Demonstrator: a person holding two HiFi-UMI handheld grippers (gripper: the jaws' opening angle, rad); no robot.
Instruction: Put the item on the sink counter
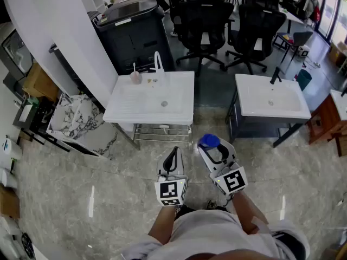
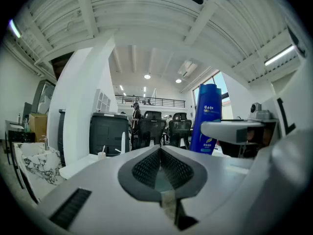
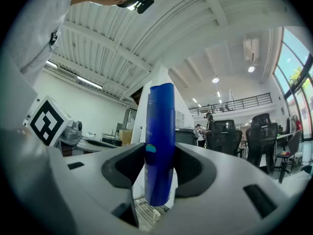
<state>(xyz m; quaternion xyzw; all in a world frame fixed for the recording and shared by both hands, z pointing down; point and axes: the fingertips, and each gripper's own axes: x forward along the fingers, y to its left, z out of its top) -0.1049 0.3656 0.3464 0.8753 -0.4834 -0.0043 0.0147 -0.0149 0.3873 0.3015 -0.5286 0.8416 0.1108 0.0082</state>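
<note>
Blue shampoo bottle (image 3: pixel 160 146) stands upright in the right gripper (image 3: pixel 160 169), whose jaws are spread fairly wide and press on its lower body from both sides, out over the floor in front of the person. It looks like stiff, smooth plastic, so probably slippery under the pads. Being tall and narrow, it is likely to topple if set down tilted, and how full or heavy it is cannot be told. A hold low on the flat sides, as now, seems the safest. The left gripper (image 2: pixel 160 151) is empty, its jaws pressed together, just beside the right one. Ahead, the white sink counter (image 1: pixel 149 110) is nearest, with open floor in between. A second sink counter (image 1: pixel 255 104) with a black faucet (image 1: pixel 276 76) stands to its right. Behind them are a dark copier (image 1: pixel 133 34) and black office chairs (image 1: pixel 203 18), well clear. On the near counter's back edge, a white faucet (image 1: pixel 159 62) and a small cup (image 1: pixel 135 77) leave the front free.
</note>
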